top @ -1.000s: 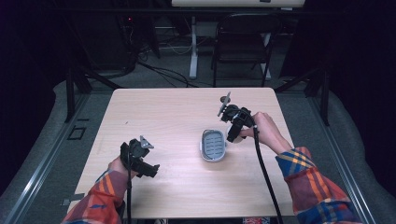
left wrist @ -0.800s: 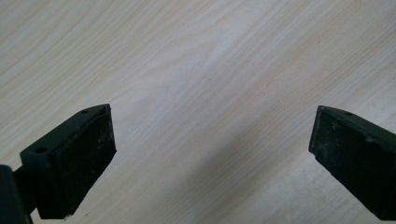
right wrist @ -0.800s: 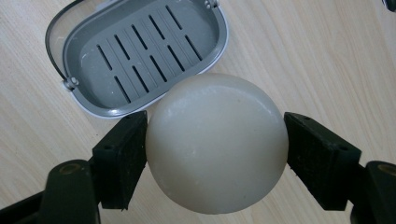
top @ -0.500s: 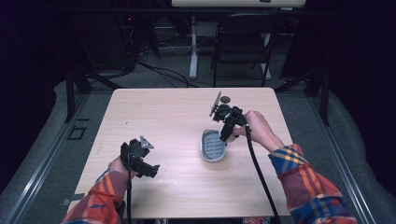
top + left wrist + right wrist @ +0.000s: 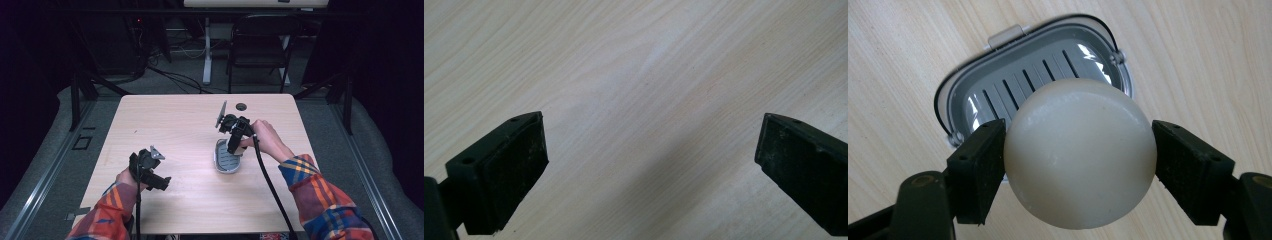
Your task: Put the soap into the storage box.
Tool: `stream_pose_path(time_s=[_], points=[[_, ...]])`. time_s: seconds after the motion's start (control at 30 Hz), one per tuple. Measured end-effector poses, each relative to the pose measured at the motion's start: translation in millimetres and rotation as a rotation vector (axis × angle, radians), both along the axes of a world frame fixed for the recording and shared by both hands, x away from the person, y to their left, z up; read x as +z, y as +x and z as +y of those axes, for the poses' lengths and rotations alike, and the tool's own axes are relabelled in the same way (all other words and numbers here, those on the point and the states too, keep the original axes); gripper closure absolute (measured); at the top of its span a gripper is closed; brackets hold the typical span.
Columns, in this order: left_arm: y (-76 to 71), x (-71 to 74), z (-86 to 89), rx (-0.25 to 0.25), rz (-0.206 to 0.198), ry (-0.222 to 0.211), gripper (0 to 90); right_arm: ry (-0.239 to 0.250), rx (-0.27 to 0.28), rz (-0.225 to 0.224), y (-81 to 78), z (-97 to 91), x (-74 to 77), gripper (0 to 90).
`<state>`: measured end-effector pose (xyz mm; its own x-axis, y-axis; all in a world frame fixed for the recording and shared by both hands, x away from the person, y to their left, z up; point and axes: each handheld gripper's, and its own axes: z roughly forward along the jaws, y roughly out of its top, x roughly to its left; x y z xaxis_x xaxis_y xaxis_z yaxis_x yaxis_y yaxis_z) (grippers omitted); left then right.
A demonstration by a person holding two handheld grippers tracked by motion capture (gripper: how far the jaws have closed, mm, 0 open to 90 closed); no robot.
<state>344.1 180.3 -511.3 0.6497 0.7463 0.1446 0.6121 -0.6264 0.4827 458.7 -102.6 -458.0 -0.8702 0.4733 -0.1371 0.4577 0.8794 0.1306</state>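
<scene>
My right gripper [image 5: 1079,159] is shut on a round cream-white soap bar [image 5: 1079,152], held between both pads above a grey slotted soap dish [image 5: 998,87]. From the high view the right gripper [image 5: 234,145] points down over the upper end of the soap dish [image 5: 226,164] at the middle of the wooden table [image 5: 180,120]. Near the table's front left my left gripper [image 5: 161,182] hangs low over the wood. In the left gripper view its jaws stand wide apart, and the left gripper [image 5: 651,165] has bare wood between them.
A small dark round hole [image 5: 241,106] sits in the table near its far edge. A black chair [image 5: 260,45] and a white stand [image 5: 207,50] are on the floor beyond the table. Cables trail from both grippers toward the front edge.
My right gripper has moved left and slightly down with the soap, from beside the dish's right edge to over the dish. The left gripper has stayed in place.
</scene>
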Motion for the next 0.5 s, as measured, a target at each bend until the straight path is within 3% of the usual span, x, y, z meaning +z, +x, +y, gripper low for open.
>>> stream_pose_path(time_s=[0.5], points=[[-0.1,0.0,0.0,-0.002,0.0,0.0,0.4,0.009,0.024,0.036,3.0,20.2,-16.4,24.2]])
